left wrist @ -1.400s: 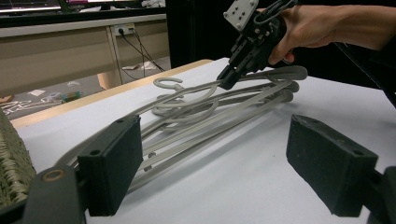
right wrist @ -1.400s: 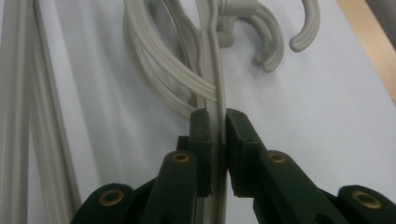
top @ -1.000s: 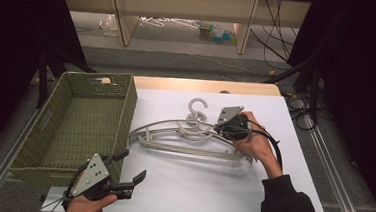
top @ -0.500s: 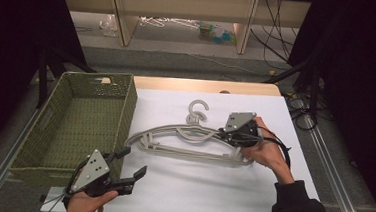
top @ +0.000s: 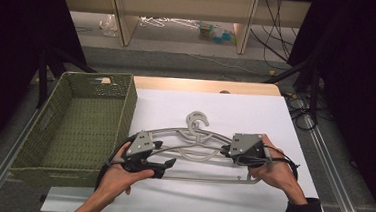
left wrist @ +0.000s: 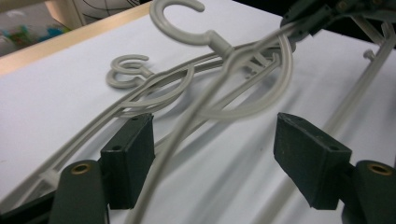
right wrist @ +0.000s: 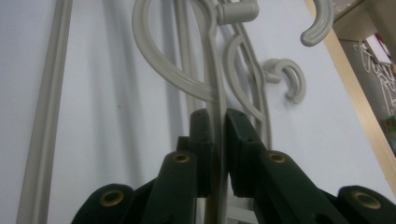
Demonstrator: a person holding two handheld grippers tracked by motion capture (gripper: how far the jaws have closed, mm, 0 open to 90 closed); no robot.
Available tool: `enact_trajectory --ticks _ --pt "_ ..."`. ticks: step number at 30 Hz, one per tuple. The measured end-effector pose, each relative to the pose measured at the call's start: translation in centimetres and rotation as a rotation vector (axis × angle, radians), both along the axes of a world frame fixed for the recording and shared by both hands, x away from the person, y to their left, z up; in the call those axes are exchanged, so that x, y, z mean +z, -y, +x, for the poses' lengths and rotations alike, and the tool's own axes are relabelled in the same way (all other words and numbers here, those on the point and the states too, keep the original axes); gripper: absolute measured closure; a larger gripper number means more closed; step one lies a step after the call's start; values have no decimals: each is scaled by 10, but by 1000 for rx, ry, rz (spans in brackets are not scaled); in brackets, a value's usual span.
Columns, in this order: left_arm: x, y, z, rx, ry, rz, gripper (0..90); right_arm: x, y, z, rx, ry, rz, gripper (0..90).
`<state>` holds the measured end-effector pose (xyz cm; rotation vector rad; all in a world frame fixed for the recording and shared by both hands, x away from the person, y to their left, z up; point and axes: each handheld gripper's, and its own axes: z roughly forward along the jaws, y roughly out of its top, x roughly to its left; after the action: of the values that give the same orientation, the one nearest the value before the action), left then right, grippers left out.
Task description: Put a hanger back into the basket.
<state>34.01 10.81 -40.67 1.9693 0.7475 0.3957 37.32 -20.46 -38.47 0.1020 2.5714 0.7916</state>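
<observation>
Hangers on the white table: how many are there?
2. One hanger is lifted, its right arm clamped in the right gripper; the other hanger lies flat beneath it. More could be hidden underneath.

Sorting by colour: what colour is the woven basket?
Olive green basket, clearest in the high view.

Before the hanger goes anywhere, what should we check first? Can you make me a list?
1. Right gripper shut on the top hanger: ok.
2. Left gripper gripping it too: not ok, jaws have just been closing, the hanger's arm passes between them unpinched.
3. Top hanger free of the second hanger beneath: cannot tell, they overlap.
4. Basket has room: ok, it looks empty.
5. Path to the basket clear across the white sheet: ok.
</observation>
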Motion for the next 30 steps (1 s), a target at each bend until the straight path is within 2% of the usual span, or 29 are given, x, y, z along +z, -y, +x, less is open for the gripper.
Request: enact_trajectory --ticks 2,3,4,5,8,9,10,12,13,15,18,20,21,22,23,24,26,27,30 --pt "1 5 7 -18 -31 26 327 2 -3 -3 14 0 -8 821" --pt "1 5 7 -18 -31 26 329 2 -3 -3 14 0 -8 821" --pt "0 8 12 -31 -58 26 331 3 -6 -6 22 4 -6 821" --pt "0 9 14 -27 -44 32 350 4 -7 -7 27 7 -4 820" --pt "-1 12 16 -30 -46 32 381 5 -9 -10 35 20 -4 820" --pt "0 13 17 -59 -63 63 391 6 -10 -10 44 21 -10 820" --pt "0 15 18 -67 -63 80 397 6 -11 -11 48 17 -10 820" --pt "0 16 18 -77 -72 91 408 7 -12 -11 56 23 -16 820" --pt "-1 18 19 -73 -73 80 430 6 -13 -13 62 16 -16 820" --pt "-2 21 18 -100 -79 114 491 6 -17 -14 76 26 -20 819" --pt "-3 25 18 -131 -80 138 536 7 -20 -15 95 25 -23 819" --pt "-4 26 19 -152 -81 148 601 7 -21 -16 104 20 -22 819" --pt "-4 28 19 -160 -77 137 628 7 -22 -17 106 33 -25 819" --pt "-4 28 19 -177 -77 161 650 7 -23 -18 109 23 -22 819" --pt "-5 29 19 -192 -84 158 679 7 -24 -18 126 20 -25 818" --pt "-5 29 19 -196 -75 163 706 7 -24 -17 130 32 -25 817" --pt "-4 29 17 -218 -56 193 732 7 -23 -17 126 31 -28 816" --pt "-3 30 15 -218 -62 182 740 6 -23 -17 138 31 -30 816" --pt "1 31 12 -225 -41 207 752 6 -22 -17 154 30 -28 813"
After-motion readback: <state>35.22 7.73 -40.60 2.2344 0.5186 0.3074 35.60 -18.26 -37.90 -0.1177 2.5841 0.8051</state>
